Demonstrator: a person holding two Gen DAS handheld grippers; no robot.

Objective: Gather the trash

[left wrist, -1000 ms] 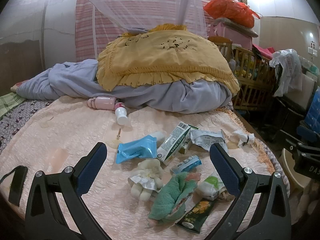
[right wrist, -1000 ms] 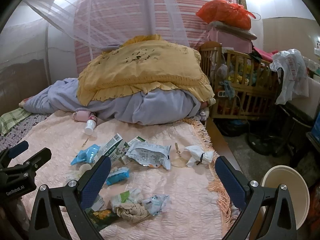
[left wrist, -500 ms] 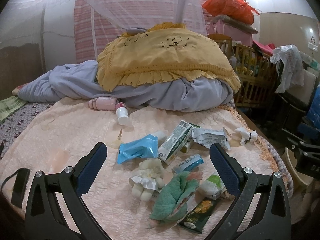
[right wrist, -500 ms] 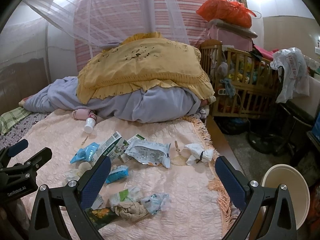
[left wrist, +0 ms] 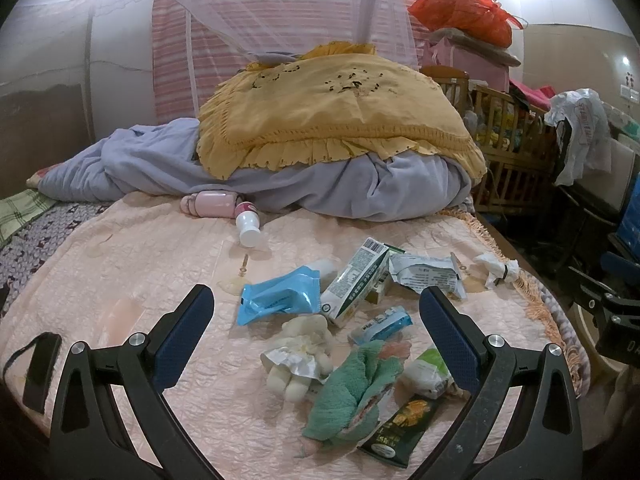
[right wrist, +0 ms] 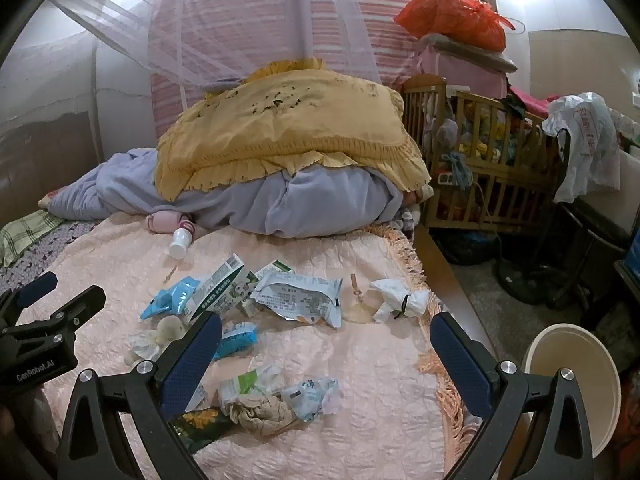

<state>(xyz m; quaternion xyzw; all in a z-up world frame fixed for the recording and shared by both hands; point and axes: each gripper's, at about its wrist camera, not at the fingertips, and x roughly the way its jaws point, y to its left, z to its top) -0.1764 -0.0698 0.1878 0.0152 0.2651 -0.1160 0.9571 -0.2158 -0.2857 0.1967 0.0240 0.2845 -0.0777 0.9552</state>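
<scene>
Litter lies scattered on a pink bedspread (left wrist: 120, 264): a blue wrapper (left wrist: 280, 300), a green-and-white carton (left wrist: 354, 282), a silver foil packet (left wrist: 426, 276) (right wrist: 300, 298), a tied white wad (left wrist: 496, 272) (right wrist: 400, 300), a small blue packet (left wrist: 382, 324) and a dark green snack wrapper (left wrist: 404, 428). My left gripper (left wrist: 316, 320) hovers open above the blue wrapper and carton, holding nothing. My right gripper (right wrist: 326, 350) is open and empty over crumpled wrappers (right wrist: 280, 396). The left gripper (right wrist: 44, 320) also shows at the left edge of the right wrist view.
A small plush doll (left wrist: 298, 354) and a green cloth (left wrist: 356, 392) lie among the litter. A white bottle (left wrist: 248, 226), a yellow pillow (left wrist: 332, 112) on grey bedding sit behind. A cream bin (right wrist: 572, 380) stands on the floor right of the bed, near a wooden crib (right wrist: 484, 168).
Both grippers have drifted slightly forward and up over the bed; both stay open and empty. The litter has not moved.
</scene>
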